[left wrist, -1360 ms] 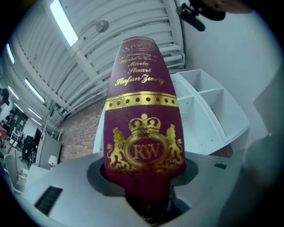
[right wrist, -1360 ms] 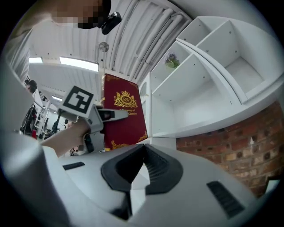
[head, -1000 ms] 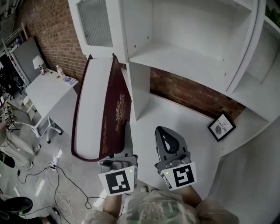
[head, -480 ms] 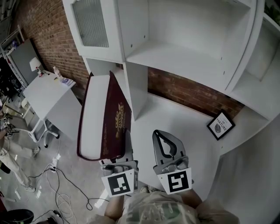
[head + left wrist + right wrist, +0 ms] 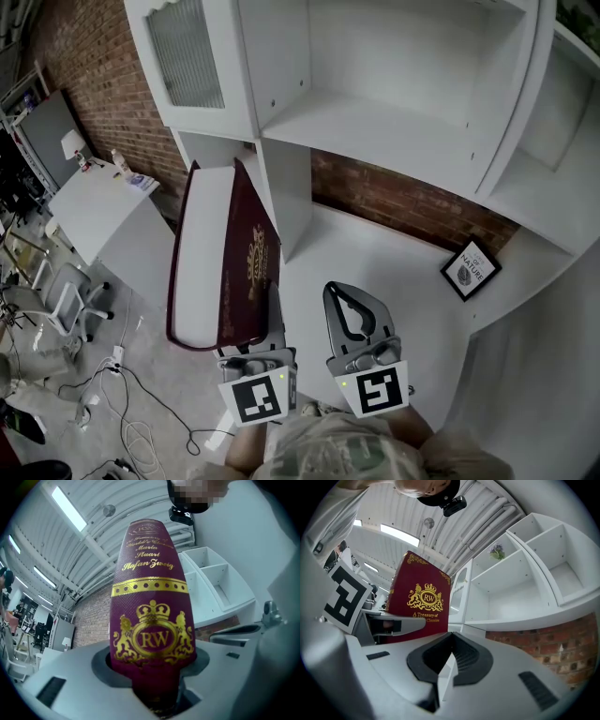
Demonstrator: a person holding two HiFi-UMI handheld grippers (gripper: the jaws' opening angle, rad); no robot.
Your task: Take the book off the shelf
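A thick maroon book (image 5: 246, 267) with gold crest and white page edges is out of the shelf and held upright in the air, left of the white shelf unit (image 5: 375, 112). My left gripper (image 5: 269, 305) is shut on its lower end; in the left gripper view the spine (image 5: 152, 616) fills the gap between the jaws of the left gripper (image 5: 155, 688). My right gripper (image 5: 345, 292) hovers just right of it, jaws shut with nothing in them. In the right gripper view the book's cover (image 5: 419, 597) shows beyond the right gripper (image 5: 449, 654).
The shelf unit's compartments in view hold nothing. A small framed picture (image 5: 471, 269) leans on the white counter (image 5: 375, 253) against the brick wall (image 5: 412, 202). Far below on the left are a white table (image 5: 94, 202), a chair (image 5: 67, 298) and floor cables (image 5: 141, 412).
The book and my left gripper have drifted slightly right and lower in the head view, still gripped. The right gripper stays shut beside it. The head view has shifted a little.
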